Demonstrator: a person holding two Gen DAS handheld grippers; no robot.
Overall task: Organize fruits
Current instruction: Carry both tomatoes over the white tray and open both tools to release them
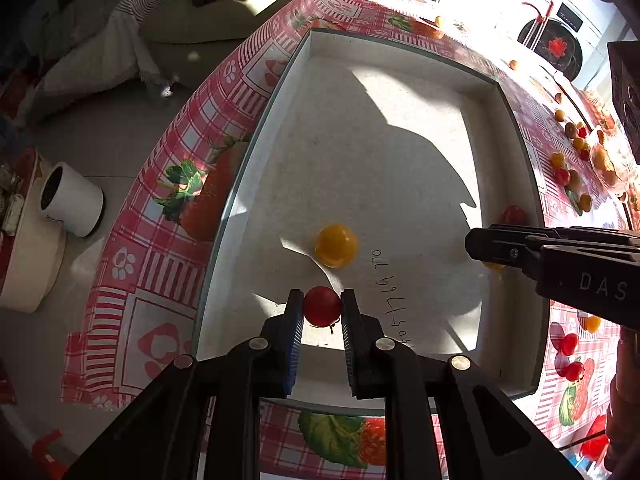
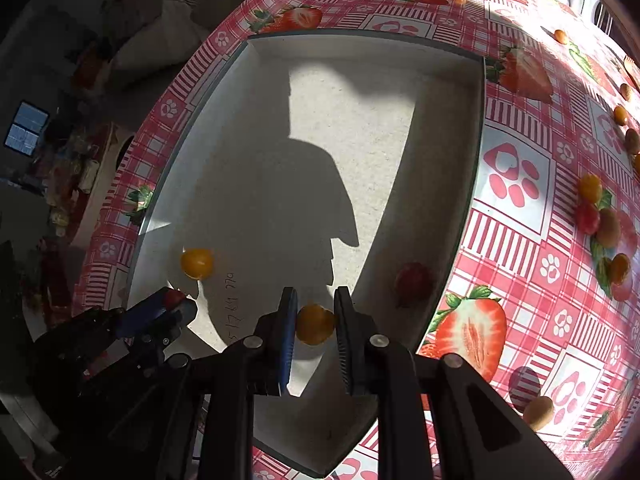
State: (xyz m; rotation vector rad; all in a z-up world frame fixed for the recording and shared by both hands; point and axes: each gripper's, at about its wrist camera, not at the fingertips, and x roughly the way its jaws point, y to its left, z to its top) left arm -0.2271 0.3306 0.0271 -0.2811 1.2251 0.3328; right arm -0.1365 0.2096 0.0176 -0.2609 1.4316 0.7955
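While your left gripper hangs over the shallow white rectangular tray, its two black fingers are pinched onto a small round red cherry tomato, which sits right between the ribbed pads near their tips. Just beyond that tomato, a loose yellow cherry tomato lies on the tray floor, half in sunlight, beside a line of handwritten digits.

Your right gripper is also over the tray, nearer its right-hand wall, and it is clamped on a second yellow-orange cherry tomato held between its pads. From that view, the loose yellow tomato rests toward the tray's left side, and your left gripper shows at lower left with the red tomato in its tips.

The tray rests on a red-and-white checked tablecloth printed with strawberries and paw prints. To the right of the tray, well apart from it, a scatter of red and yellow cherry tomatoes lies on the cloth. A white cylindrical cup lies on its side on the floor left of the table.
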